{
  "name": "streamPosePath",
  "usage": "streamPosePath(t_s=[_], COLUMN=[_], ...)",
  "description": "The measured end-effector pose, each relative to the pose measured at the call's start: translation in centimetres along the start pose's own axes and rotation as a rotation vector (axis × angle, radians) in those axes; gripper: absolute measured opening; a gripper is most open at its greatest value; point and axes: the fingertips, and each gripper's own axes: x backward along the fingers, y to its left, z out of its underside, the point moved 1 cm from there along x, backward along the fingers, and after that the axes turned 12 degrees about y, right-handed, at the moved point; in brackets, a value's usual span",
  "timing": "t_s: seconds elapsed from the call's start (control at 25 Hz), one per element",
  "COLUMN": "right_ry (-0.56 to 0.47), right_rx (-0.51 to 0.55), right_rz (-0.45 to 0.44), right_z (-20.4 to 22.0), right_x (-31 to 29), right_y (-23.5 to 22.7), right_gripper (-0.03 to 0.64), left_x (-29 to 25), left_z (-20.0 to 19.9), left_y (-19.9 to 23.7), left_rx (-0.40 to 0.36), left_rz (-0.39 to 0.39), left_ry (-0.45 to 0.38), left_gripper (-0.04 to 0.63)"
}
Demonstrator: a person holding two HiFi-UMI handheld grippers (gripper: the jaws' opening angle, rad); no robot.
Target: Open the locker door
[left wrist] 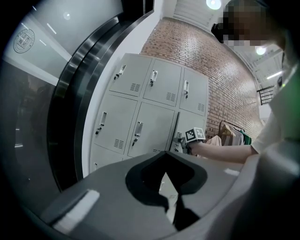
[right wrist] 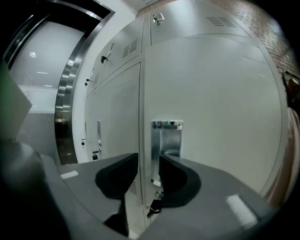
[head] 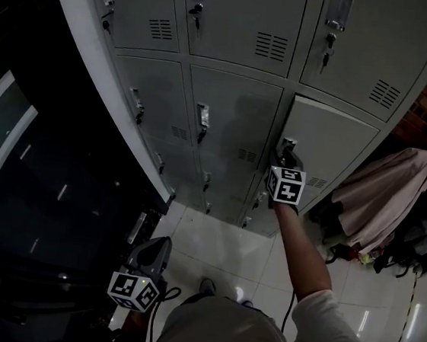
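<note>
1. The right gripper is sitting at the locker door, which is in the middle row, right column.
2. Its jaws are standing part-open, straddling the left edge of the upright handle. The pads are probably not clamping yet, though the view is dim.
3. The next move is likely needing a pinch, then a pull straight back.
4. The left gripper is hanging low, well apart from the door, with its jaws closed on nothing.

**Looking like a locker room / changing area**

A whole bank of grey metal lockers is standing against a brick wall. Clothes are hanging in a bunch just beside it, and glossy white floor tiles are running underneath.
</note>
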Motion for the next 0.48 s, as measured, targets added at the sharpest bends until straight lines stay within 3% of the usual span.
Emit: streamPosePath(t_s=[0.12,0.48], right_ry=[-0.033,-0.133], right_rx=[-0.001,0.042], right_rz=[0.006,-0.027], right_z=[0.6,2.7], right_x=[2.1,9.5], right_y=[0.6,1.8], right_gripper=[0.103,0.109], left_x=[-0.3,-1.3], left_z=[0.1,0.5], left_y=[-0.3,-0.7], left_rx=[-0.002,0.010], left_rz=[0.004,0.013], left_ry=[0.005,0.017], left_gripper=[0.181,0.181])
